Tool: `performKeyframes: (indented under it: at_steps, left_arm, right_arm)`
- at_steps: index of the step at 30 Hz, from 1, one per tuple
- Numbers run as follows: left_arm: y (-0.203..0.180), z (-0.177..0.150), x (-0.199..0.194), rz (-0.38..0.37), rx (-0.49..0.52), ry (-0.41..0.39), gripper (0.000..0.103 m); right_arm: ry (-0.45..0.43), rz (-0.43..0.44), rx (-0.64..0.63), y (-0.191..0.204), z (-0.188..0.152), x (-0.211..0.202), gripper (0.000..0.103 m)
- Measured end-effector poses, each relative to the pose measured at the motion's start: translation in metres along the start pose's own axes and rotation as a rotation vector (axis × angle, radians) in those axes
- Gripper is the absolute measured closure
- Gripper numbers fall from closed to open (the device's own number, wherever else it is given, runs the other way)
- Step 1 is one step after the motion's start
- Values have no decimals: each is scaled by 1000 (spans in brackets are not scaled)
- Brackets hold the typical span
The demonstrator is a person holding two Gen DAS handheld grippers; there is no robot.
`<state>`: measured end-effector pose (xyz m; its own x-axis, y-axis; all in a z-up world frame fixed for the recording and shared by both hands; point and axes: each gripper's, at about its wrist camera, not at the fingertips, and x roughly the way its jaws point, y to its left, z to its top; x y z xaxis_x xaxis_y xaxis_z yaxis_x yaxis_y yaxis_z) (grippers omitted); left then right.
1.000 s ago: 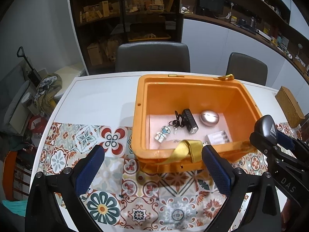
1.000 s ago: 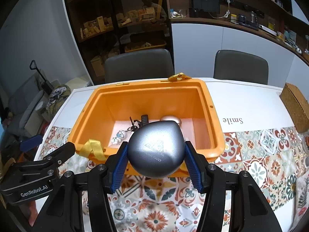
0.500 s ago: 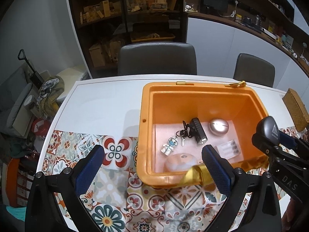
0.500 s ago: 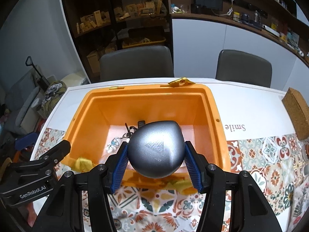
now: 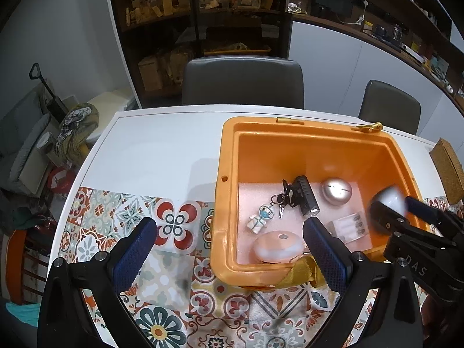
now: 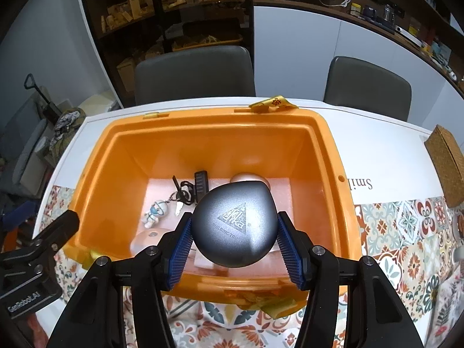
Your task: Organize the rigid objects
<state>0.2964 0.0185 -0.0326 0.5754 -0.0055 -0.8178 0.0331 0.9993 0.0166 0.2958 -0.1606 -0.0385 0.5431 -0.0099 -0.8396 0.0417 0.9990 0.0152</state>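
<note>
Item: my right claw [image 6: 234, 237], blue ribbed pads either side of a rounded grey metallic case with a triangular logo [image 6: 235, 226], jaws opening and the case between them, loosening. It hung directly above the open orange plastic bin [image 6: 333, 156], near wall below, pink foam floor [image 6: 278, 191] straight beneath. My left claw [image 5: 229, 249] stood wide, empty, beside the bin's left wall.

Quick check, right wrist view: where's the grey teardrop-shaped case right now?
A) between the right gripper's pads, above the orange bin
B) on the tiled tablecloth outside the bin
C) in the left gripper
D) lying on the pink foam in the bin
A: the grey case sits between the blue pads of the right gripper, whose jaws are opening, over the open orange bin; the left gripper is empty.
</note>
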Motion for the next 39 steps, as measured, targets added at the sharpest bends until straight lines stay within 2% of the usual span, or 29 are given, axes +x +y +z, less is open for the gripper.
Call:
performKeyframes:
  at_steps: [2, 9, 18, 22, 26, 39]
  left_arm:
    - [0, -1, 0, 3, 1, 1, 0]
    - [0, -5, -7, -9, 6, -2, 0]
    - [-4, -18, -29, -34, 25, -20, 0]
    - [-5, -25, -44, -57, 26, -38, 0]
    - [-5, -33, -60, -79, 25, -57, 0]
    - [-10, -70, -94, -69, 58, -61, 0]
  right_arm:
    - [-29, -32, -3, 0, 1, -4, 31]
    - [-46, -65, -19, 0, -2, -19, 31]
    - [-66, -67, 29, -12, -25, -52, 26]
    - [-92, -73, 40, -16, -33, -71, 19]
    - [-98, -54, 57, -22, -45, -87, 18]
    - [-108, -45, 61, -30, -84, -122, 17]
